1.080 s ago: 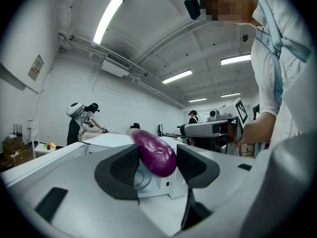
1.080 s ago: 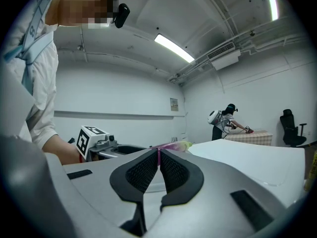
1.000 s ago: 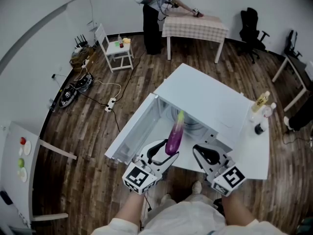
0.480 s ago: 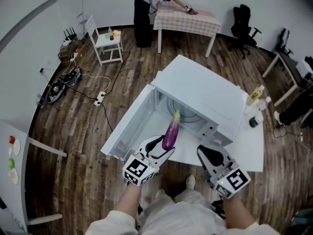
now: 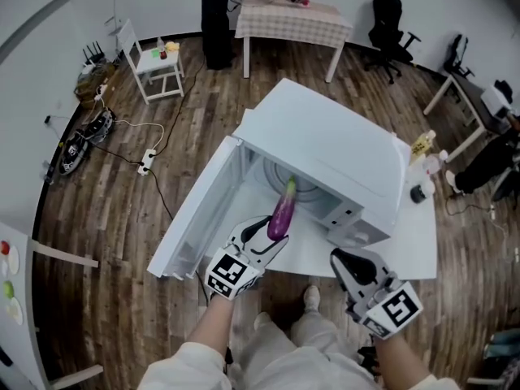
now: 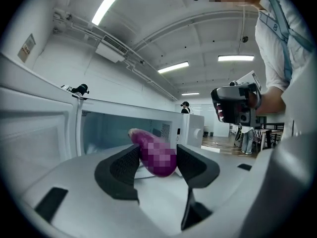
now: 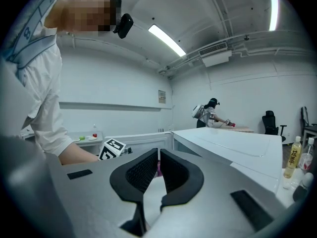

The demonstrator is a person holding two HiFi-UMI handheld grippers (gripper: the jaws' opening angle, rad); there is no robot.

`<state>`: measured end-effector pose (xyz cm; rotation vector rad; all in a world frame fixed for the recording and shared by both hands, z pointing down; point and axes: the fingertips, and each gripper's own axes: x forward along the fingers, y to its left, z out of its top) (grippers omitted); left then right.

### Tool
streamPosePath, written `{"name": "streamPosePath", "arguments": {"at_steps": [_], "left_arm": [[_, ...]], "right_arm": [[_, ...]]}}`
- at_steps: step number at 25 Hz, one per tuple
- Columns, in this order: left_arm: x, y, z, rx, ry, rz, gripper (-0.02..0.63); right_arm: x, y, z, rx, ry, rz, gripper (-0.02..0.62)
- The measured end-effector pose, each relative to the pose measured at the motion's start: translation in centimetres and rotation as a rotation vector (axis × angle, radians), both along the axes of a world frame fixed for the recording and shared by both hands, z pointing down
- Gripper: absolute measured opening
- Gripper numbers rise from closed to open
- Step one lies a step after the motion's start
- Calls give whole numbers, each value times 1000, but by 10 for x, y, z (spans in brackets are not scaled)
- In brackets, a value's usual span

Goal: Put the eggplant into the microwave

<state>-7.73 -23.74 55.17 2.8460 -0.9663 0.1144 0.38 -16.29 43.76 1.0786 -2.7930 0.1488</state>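
Observation:
The purple eggplant [image 5: 282,210] with a green stem end is held by its thick end in my left gripper [image 5: 268,238], which is shut on it. Its stem end points into the open cavity of the white microwave [image 5: 325,149], above the glass turntable [image 5: 307,187]. The door [image 5: 199,218] hangs open to the left. In the left gripper view the eggplant [image 6: 154,154] sits between the pads of the left gripper [image 6: 157,158], with the cavity [image 6: 111,133] straight ahead. My right gripper [image 5: 343,258] hangs apart at the table's front right, shut on nothing. The right gripper view shows the right gripper [image 7: 158,165] beside the microwave's top [image 7: 233,145].
The microwave stands on a white table [image 5: 414,250], with bottles [image 5: 421,146] and a dark object [image 5: 417,193] at its right edge. Behind are a checked table [image 5: 288,15] with a person, a white chair [image 5: 150,63], an office chair [image 5: 390,23] and floor cables [image 5: 146,165].
My left gripper has sunk with the eggplant toward the microwave's opening. The right gripper has dropped a little and sits lower right in the head view.

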Motion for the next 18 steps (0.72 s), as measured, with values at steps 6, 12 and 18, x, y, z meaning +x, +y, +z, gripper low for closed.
{"name": "streamPosePath", "arguments": {"at_steps": [6,12,18], "left_arm": [[12,-42,19,25,-1,5,235],[25,-80,35,0,3,-11,235],[39,-111,51,-43,-20,-38,235]], "right_arm": [[4,-9,17,-1,19,23,35],[7,-6,35,-2,37,40,35],[11,-7,53,-27,32,49,35]]}}
